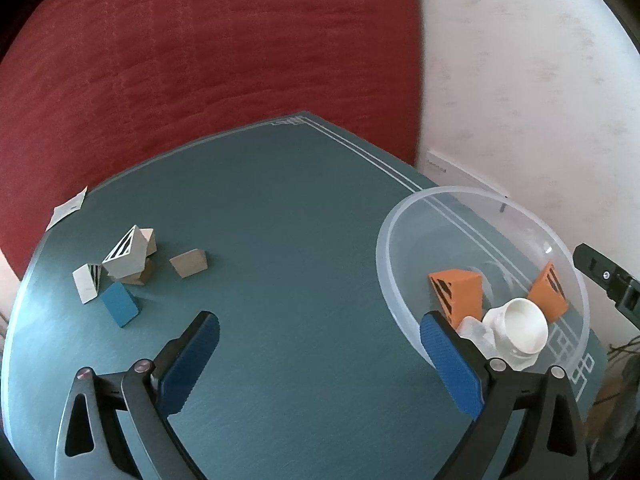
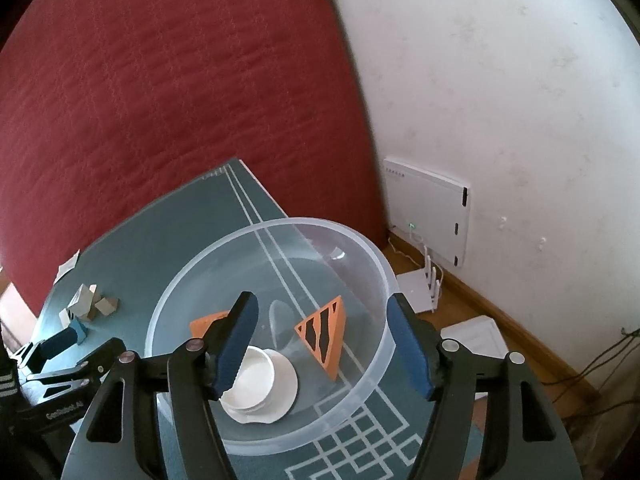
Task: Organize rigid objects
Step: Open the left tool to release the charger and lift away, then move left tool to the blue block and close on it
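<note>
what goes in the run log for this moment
left claw open, empty | right claw open above bowl | bowl: two orange wedges, white cup | blocks left on table

Your left gripper (image 1: 320, 344) hangs wide open, empty, over the teal table (image 1: 280, 200). Block pile (image 1: 128, 260) sits ahead-left of it. Clear bowl (image 1: 400, 216) just behind the right finger holds two orange wedges (image 1: 460, 292) and a white cup (image 1: 524, 324).

Your left gripper (image 1: 320, 354) and right gripper (image 2: 322, 344) both have black linkage arms with silver screws, ending at lower frame in ribbed blue fingers (image 1: 450, 364).
</note>
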{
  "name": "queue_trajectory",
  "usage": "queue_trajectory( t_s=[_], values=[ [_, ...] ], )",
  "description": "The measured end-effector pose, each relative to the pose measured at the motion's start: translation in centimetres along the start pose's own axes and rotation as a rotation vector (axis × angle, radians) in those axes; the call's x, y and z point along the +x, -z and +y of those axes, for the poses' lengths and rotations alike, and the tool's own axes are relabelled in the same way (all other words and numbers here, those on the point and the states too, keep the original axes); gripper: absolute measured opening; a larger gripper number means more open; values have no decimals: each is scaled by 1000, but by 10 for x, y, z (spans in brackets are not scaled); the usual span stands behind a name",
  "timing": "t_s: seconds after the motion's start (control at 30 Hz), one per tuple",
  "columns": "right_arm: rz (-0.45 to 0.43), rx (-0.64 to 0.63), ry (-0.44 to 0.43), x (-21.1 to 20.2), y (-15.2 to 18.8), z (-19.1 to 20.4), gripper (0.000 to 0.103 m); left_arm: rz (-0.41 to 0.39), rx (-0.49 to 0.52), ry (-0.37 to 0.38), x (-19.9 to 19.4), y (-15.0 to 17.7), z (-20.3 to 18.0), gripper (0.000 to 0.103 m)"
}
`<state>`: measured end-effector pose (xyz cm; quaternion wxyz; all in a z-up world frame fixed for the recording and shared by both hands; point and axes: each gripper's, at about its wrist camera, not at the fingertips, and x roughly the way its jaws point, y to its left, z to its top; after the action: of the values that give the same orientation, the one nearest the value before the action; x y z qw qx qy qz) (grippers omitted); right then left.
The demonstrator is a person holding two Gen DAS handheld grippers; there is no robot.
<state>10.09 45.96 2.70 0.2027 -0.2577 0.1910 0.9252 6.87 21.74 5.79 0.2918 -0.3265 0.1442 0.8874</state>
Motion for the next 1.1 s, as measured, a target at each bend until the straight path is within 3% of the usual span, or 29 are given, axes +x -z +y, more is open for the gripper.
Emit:
queue_trajectory(
  t_s=[1.1],
  values=[
    [25, -110, -18, -10, 28, 37, 69, 42, -76, -47, 14, -4, 6, 102]
  ],
)
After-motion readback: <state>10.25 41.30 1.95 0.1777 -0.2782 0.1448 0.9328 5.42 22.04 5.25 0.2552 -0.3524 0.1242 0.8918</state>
